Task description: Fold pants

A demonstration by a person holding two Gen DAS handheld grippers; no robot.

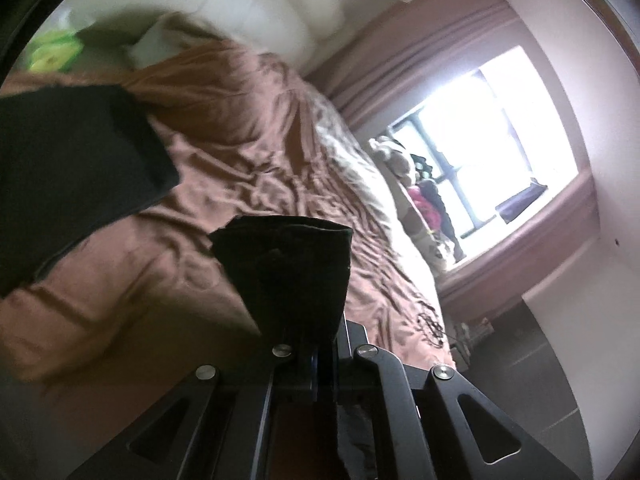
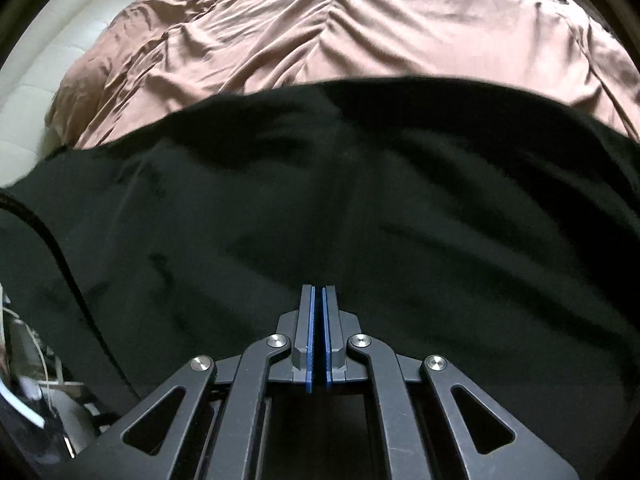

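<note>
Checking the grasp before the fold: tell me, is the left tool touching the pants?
Touching. In the left wrist view, a bunch of the black pants sits clamped in the left tool, covering its fingertips.

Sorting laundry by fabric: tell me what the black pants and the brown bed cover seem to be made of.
Black pants: apparently a soft matte knit or cotton blend; they drape in broad, dull folds with no shine. Weave too blurred to confirm.
Brown bed cover: likely a smooth, thin sateen or microfibre; fine sharp creases catch a faint sheen.
</note>
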